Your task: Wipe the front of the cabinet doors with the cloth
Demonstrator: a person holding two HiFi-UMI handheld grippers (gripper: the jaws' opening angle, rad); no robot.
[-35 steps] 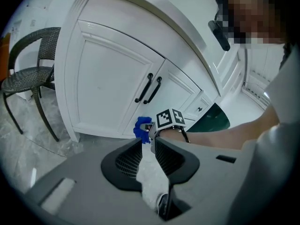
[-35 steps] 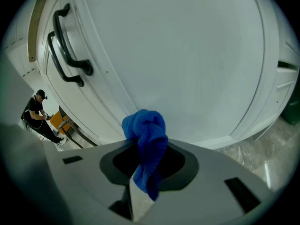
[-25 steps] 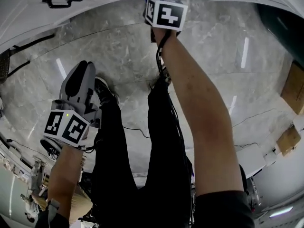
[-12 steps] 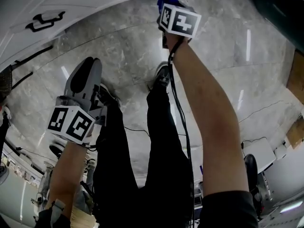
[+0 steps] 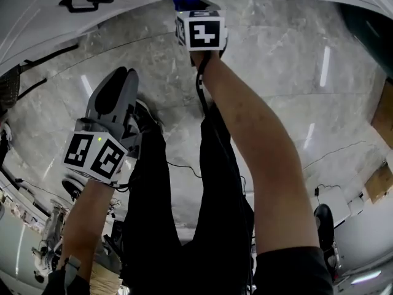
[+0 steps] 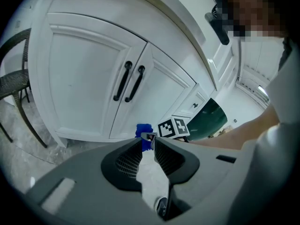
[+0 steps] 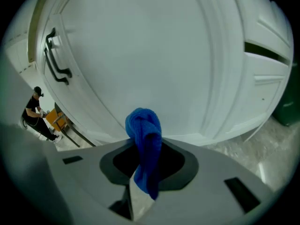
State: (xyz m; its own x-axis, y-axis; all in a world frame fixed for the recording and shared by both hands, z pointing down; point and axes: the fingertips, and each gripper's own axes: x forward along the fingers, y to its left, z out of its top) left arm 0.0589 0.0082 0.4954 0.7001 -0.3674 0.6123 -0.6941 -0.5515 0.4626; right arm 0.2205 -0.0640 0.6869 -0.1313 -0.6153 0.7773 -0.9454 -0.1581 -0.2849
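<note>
Count: two hand-held grippers, one blue cloth [image 7: 143,123], two white cabinet doors [image 6: 89,78], two black handles [image 6: 123,81].

Right hand-held gripper [image 7: 144,146]: jaws clamped on the cloth. The bunched end pokes forward at the bottom edge of one door. Cannot tell if it touches.

Left hand-held gripper [image 6: 149,138]: jaws together, nothing between them, held well back over the grey marble floor [image 5: 307,72].

Markings: each marker cube [image 5: 201,31] carries black-and-white square patterns.

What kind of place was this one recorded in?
Indoors, probably a kitchen or a cabinet showroom: white panelled cabinet doors with black handles, and a glossy marble-look floor. The right gripper grips a blue cloth near one door.
</note>
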